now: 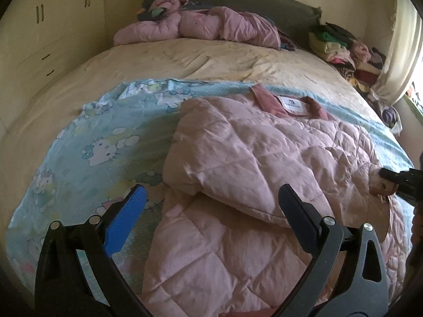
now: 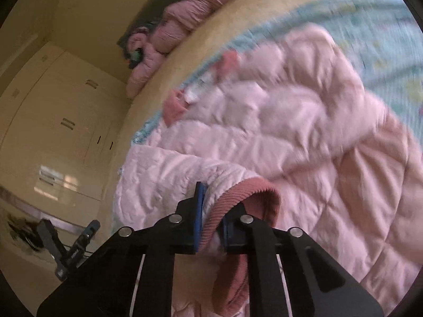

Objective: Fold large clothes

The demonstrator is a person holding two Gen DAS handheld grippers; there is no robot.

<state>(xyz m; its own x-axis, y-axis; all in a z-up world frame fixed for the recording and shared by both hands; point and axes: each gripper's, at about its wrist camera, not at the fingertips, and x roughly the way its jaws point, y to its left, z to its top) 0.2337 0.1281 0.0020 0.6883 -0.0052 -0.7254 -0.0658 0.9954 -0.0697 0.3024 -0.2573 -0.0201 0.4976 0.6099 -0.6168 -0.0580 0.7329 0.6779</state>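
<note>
I am clamping my right tongs (image 2: 211, 211) on the ribbed cuff (image 2: 246, 195) of the quilted pink jacket (image 1: 251, 158), lying on the bed's cartoon-print sheet (image 1: 92, 145); my left tongs (image 1: 211, 200) are hanging apart above it.

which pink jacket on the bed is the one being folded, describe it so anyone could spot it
Start at the big bed and find the blue cartoon-cat sheet across its near half. The jacket lies flat on that sheet, pale pink, quilted, with a white label inside its collar. The other pink jacket is bunched up by the headboard.
</note>
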